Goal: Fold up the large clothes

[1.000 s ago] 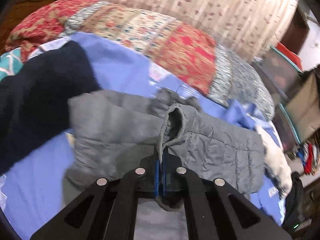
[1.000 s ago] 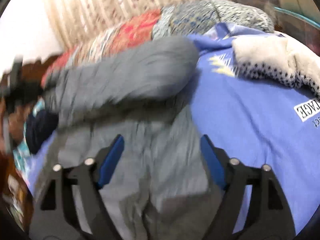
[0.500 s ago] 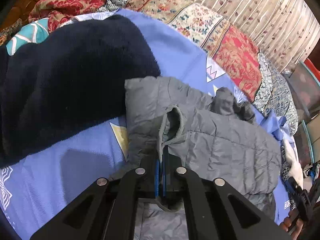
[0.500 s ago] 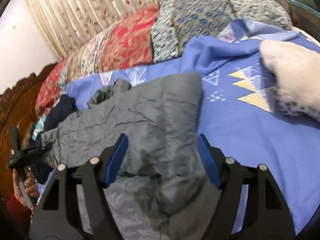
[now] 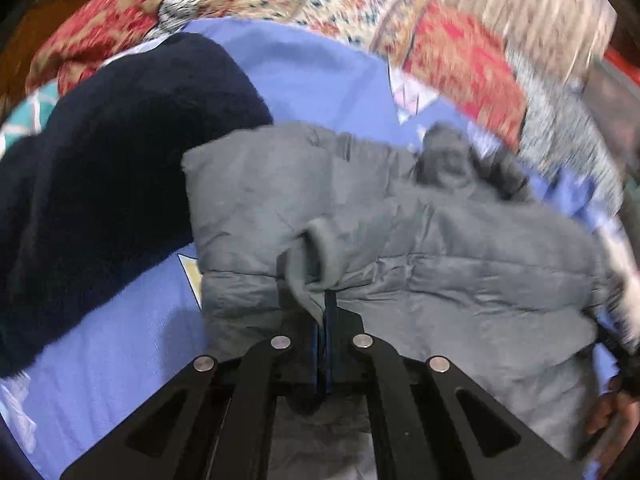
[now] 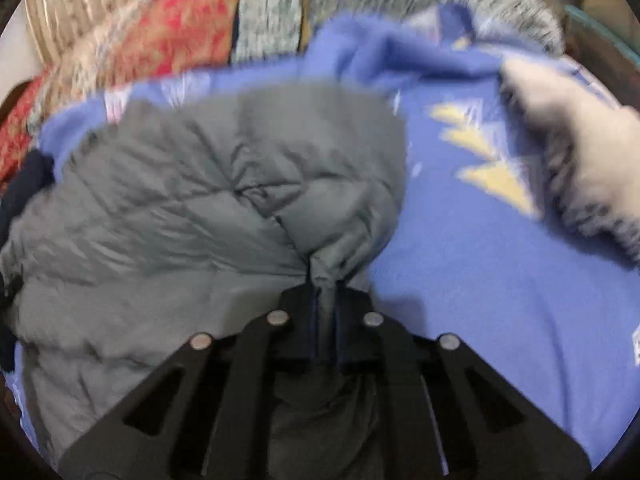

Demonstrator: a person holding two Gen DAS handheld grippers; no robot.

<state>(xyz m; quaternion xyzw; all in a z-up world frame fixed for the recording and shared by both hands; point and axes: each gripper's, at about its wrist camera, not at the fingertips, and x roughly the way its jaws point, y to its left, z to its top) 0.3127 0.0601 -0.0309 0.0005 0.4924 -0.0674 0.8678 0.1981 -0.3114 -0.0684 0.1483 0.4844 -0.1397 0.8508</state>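
Observation:
A grey quilted puffer jacket (image 5: 440, 240) lies folded over on a blue fleece blanket (image 5: 312, 72) on a bed. My left gripper (image 5: 325, 304) is shut on the jacket's ribbed cuff, which bunches up just ahead of the fingertips. In the right wrist view the same grey jacket (image 6: 224, 184) fills the left half. My right gripper (image 6: 324, 280) is shut on a pinched fold at the jacket's right edge. At the lower right edge of the left wrist view, a hand (image 5: 608, 408) holds the other gripper.
A dark navy fleece garment (image 5: 108, 184) lies left of the jacket. A cream knitted garment (image 6: 576, 152) lies on the blanket (image 6: 500, 288) to the right. Patchwork red and floral pillows (image 5: 440, 44) and a curtain line the far side of the bed.
My right gripper has gone from wide open over the jacket to shut on a fold of its edge. My left gripper has sunk toward the bed with the cuff still held.

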